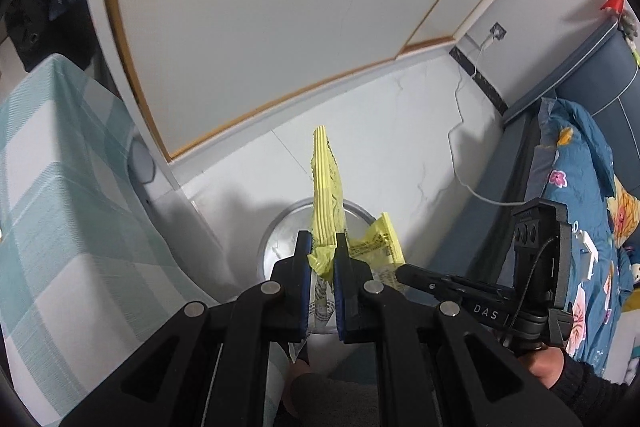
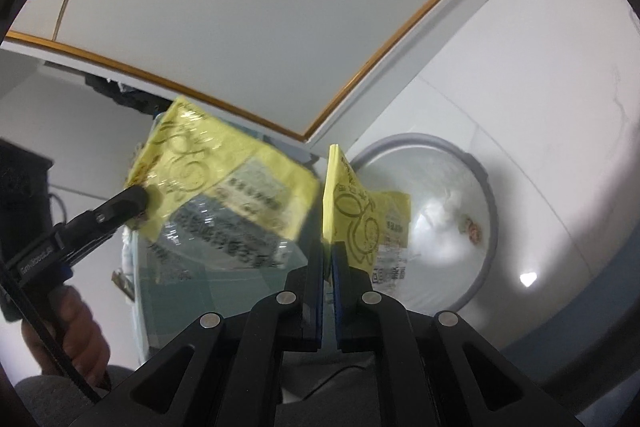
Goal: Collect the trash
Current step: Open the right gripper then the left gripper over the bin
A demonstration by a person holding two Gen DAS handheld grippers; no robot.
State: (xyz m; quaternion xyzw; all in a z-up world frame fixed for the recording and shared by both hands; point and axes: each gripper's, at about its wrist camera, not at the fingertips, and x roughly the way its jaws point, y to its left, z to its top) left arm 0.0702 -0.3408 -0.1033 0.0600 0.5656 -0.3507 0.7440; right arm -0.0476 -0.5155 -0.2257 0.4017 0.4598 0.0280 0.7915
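Note:
My left gripper [image 1: 321, 251] is shut on a yellow snack wrapper [image 1: 326, 187] that stands up between its fingers, above a round grey trash bin [image 1: 280, 227] on the white floor. My right gripper [image 2: 327, 247] is shut on a second yellow wrapper [image 2: 360, 219], next to the same bin [image 2: 486, 187], which holds white paper. In the right wrist view the left gripper [image 2: 140, 201] comes in from the left with its wrapper [image 2: 216, 167]. In the left wrist view the right gripper's tip [image 1: 404, 273] holds its wrapper [image 1: 378, 245] over the bin.
A table with a green checked cloth [image 1: 60, 187] stands at the left. A bed with a blue flowered cover [image 1: 580, 227] lies at the right. A white cable [image 1: 460, 131] hangs from a wall socket. A white wardrobe door [image 1: 260, 27] is behind the bin.

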